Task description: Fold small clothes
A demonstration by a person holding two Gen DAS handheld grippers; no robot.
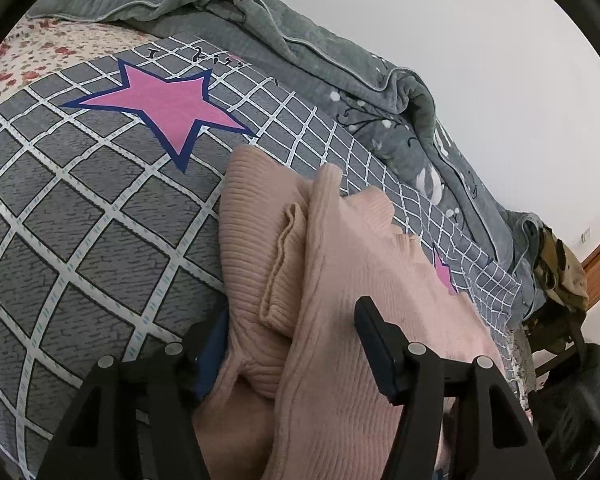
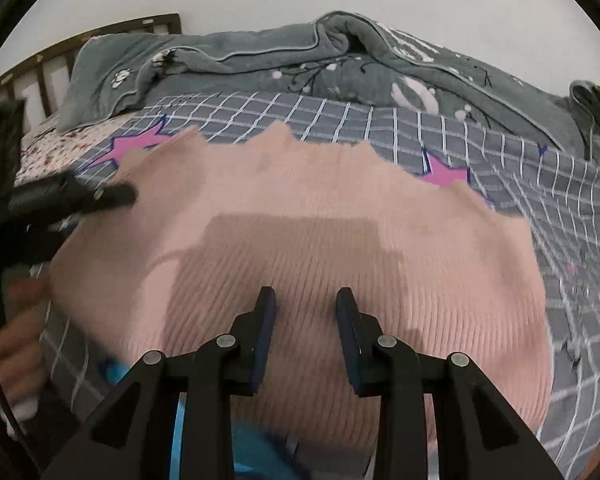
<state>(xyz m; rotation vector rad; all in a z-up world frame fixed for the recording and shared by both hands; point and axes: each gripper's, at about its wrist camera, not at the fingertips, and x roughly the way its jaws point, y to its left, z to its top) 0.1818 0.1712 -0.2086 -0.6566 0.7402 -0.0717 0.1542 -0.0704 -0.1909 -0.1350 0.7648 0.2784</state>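
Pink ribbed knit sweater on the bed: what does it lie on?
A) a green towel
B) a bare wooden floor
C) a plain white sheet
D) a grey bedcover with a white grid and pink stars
D: the pink ribbed knit sweater rests on the grey bedcover, whose white grid lines and pink stars show around it in both views.

Black claw [image 2: 305, 300] frames, dark-blue pads [image 2: 265, 336], round silver screws.

Both wrist views close above sweater [image 1: 340, 280], right perhaps blurred
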